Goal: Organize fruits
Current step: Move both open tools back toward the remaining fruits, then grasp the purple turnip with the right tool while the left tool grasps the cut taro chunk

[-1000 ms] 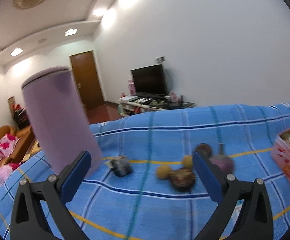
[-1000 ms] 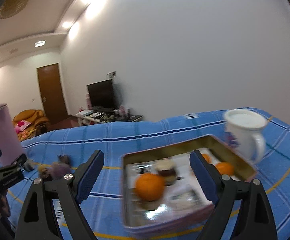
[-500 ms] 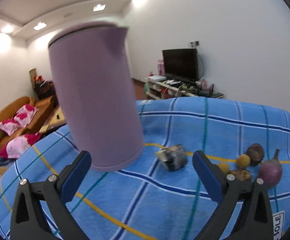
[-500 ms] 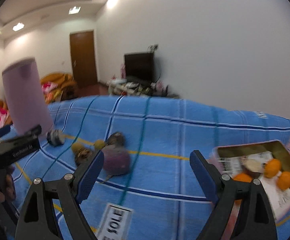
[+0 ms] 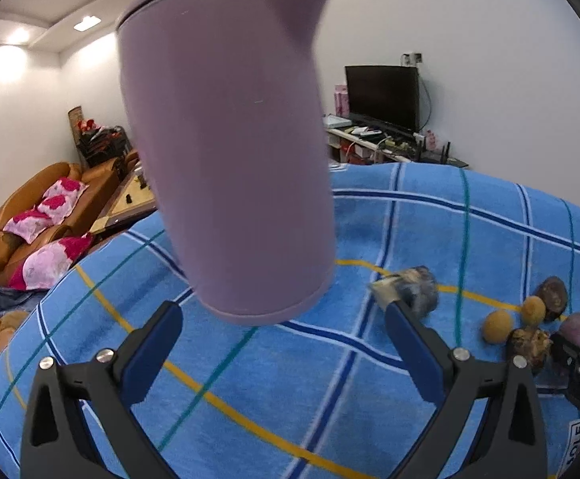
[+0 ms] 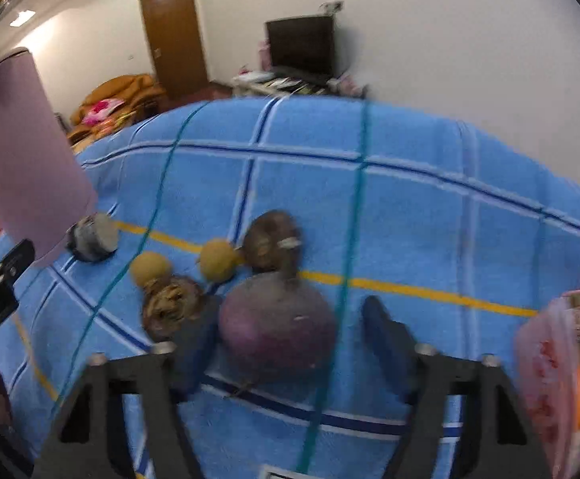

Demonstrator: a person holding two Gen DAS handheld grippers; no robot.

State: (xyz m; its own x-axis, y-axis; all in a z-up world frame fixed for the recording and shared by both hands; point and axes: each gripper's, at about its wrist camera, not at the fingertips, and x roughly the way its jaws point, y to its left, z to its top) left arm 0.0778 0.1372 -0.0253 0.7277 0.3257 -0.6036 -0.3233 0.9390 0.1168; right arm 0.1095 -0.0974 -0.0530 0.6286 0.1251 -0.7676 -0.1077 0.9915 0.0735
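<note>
A cluster of fruits lies on the blue checked cloth (image 6: 409,207): a round purple fruit (image 6: 277,325), a dark brown fruit (image 6: 274,245), two small yellow fruits (image 6: 217,259) and a brown scaly one (image 6: 172,305). My right gripper (image 6: 290,343) is open with its jaws on either side of the purple fruit, not touching it. My left gripper (image 5: 282,343) is open and empty, just in front of a tall lilac jug (image 5: 226,151). The fruits show at the right of the left wrist view (image 5: 529,319).
A grey wrapped object (image 5: 413,287) lies beside the jug's base. A pink-walled tin (image 6: 549,367) holding oranges stands at the right edge of the right wrist view. Behind the table are a TV stand, a door and a sofa.
My right gripper swung left from the tin to the fruit cluster and closed in around the purple fruit. My left gripper moved left, close up to the lilac jug.
</note>
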